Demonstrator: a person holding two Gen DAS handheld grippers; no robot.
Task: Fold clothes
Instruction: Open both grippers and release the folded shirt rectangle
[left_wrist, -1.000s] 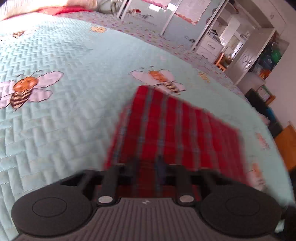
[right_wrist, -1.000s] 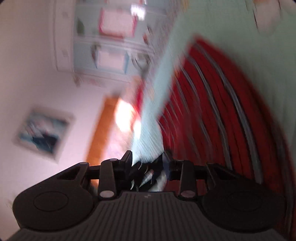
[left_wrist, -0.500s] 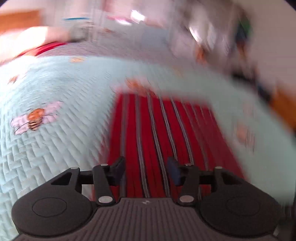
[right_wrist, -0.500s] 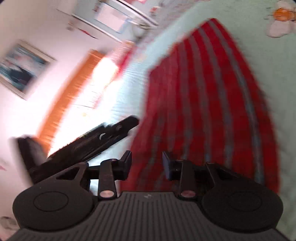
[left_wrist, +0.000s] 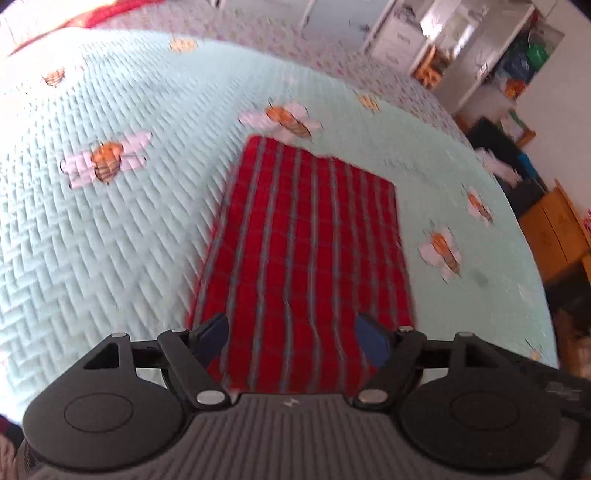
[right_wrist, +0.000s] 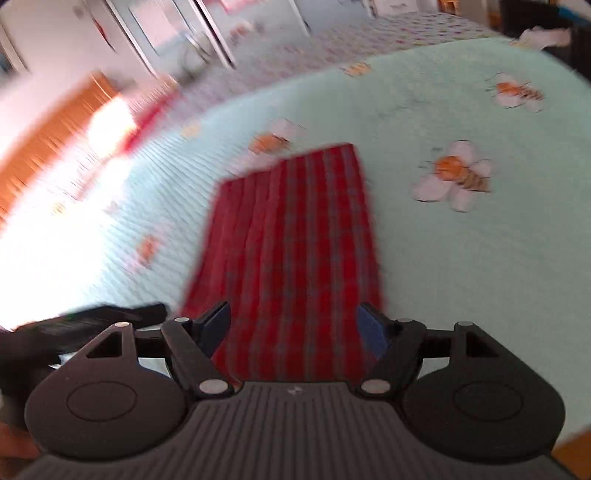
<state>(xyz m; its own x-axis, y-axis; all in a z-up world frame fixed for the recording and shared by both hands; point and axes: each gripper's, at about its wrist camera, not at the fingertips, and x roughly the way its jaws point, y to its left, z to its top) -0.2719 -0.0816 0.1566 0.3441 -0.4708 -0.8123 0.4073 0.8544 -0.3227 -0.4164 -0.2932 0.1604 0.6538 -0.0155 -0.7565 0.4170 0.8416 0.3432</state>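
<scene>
Folded red cloth (left_wrist: 306, 251); seemingly left gripper (right_wrist: 92, 321) right-view only.

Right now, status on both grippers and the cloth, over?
Left gripper and right gripper: jaws just opened, wide, nothing between them. Red plaid cloth flat on the bee quilt, folded to a rectangle. Nothing in the way.

Bedroom: quilted bedspread (left_wrist: 110, 229), drawers (left_wrist: 393, 44)
</scene>
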